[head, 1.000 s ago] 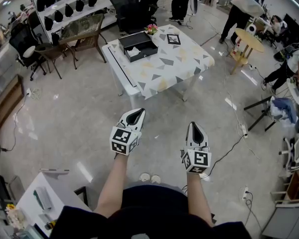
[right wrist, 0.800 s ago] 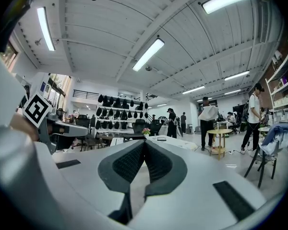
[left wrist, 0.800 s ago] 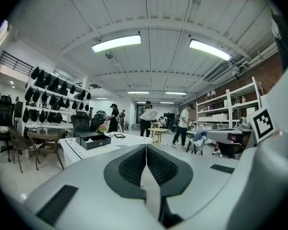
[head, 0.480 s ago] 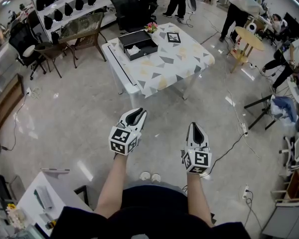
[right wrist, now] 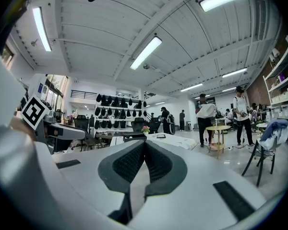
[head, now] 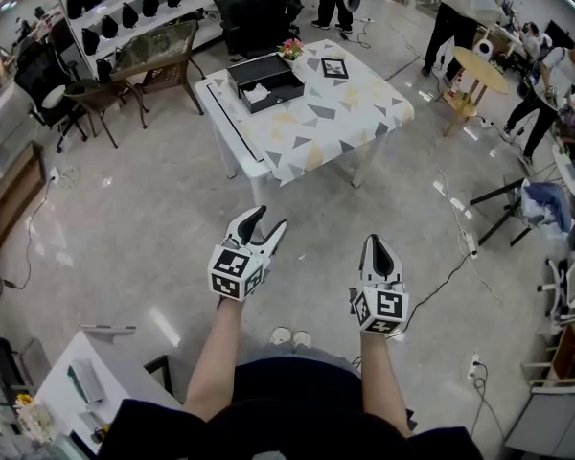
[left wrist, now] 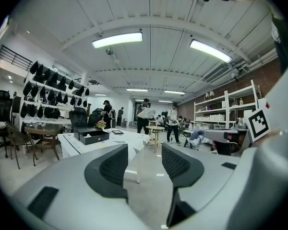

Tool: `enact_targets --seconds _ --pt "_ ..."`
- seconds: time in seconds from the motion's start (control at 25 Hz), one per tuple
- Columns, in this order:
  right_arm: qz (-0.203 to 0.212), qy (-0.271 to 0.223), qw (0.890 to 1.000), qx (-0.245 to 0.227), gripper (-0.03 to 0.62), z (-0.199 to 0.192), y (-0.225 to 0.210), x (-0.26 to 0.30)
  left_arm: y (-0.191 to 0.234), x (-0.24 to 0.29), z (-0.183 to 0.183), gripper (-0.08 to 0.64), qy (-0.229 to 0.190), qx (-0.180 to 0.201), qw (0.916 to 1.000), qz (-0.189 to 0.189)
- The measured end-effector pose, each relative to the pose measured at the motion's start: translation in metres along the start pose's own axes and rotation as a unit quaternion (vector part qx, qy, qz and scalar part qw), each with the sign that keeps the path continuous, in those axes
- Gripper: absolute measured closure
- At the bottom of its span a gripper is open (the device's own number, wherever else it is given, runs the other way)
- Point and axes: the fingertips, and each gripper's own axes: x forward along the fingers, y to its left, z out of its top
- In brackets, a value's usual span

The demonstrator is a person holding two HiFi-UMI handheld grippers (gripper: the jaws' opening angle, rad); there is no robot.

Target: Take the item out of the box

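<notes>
The left gripper (head: 266,221) holds nothing: its fingers (left wrist: 108,169) have just been opening and now stand apart over bare floor. Well ahead of both grippers, the black box (head: 268,77) sits at the far end of the patterned bench (head: 335,127), with a white item (head: 257,93) inside. The item looks light, crumpled and probably soft, so a gentle pinch on its raised middle should serve. The right gripper (head: 376,241) has its fingers closed together, empty.

The floor (head: 125,199) is smooth and shiny, and lights gleam on it. A cloth (head: 335,123) with grey and yellow triangles covers the tabletop (head: 228,132). The box (head: 268,69) at its far corner is matt black, with a crumpled white thing (head: 257,93) inside. The right tool (head: 377,244) is smooth, dull, pale plastic with rough black pads (right wrist: 127,163).
</notes>
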Motion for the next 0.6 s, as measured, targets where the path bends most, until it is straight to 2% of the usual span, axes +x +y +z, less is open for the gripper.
enact_targets --seconds 0.4,0.6 --pt "-0.008 -0.009 1.0 -0.008 0.591 0.003 0.013 0.015 0.012 -0.001 0.006 0.339 -0.01 0.011 0.9998 -0.013" --pt "-0.012 -0.011 1.0 -0.026 0.591 0.002 0.019 0.016 0.017 0.004 0.004 0.339 -0.01 0.016 0.9996 -0.022"
